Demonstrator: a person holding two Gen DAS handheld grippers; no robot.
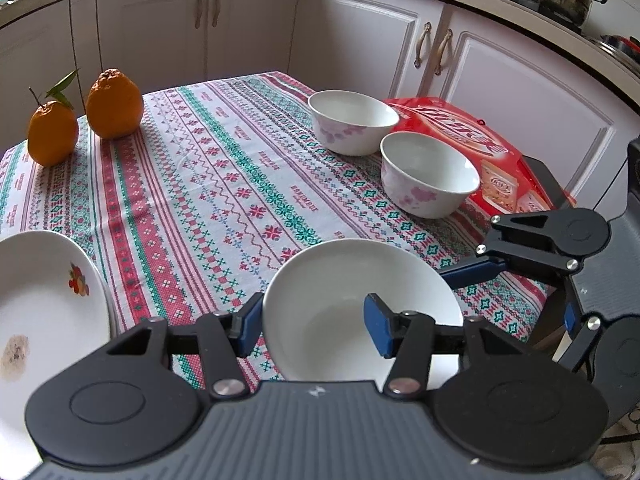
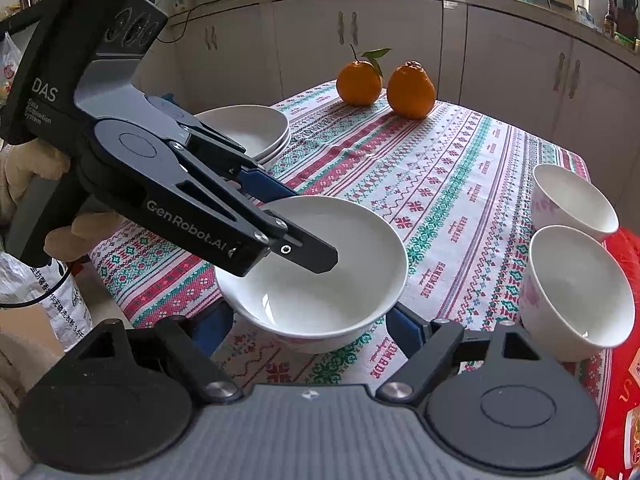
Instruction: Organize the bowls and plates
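Observation:
A plain white bowl (image 1: 352, 280) sits near the table's front edge, and both grippers are on it. My left gripper (image 1: 312, 326) straddles the bowl's wall, with the left pad against the outside of the rim and the right pad inside. In the right wrist view the same bowl (image 2: 320, 280) lies between the pads of my right gripper (image 2: 306, 330), which clasp its lower sides. Two white bowls with pink flowers (image 1: 352, 120) (image 1: 428, 176) stand at the back right. A stack of white plates (image 1: 44, 312) lies at the left edge.
Two oranges (image 1: 114, 104) (image 1: 52, 132) stand at the far left corner of the patterned tablecloth (image 1: 224, 184). A red snack box (image 1: 492, 148) lies under the nearer flowered bowl. White cabinets (image 1: 360, 32) run behind the table. A gloved hand (image 2: 36, 176) holds the left gripper.

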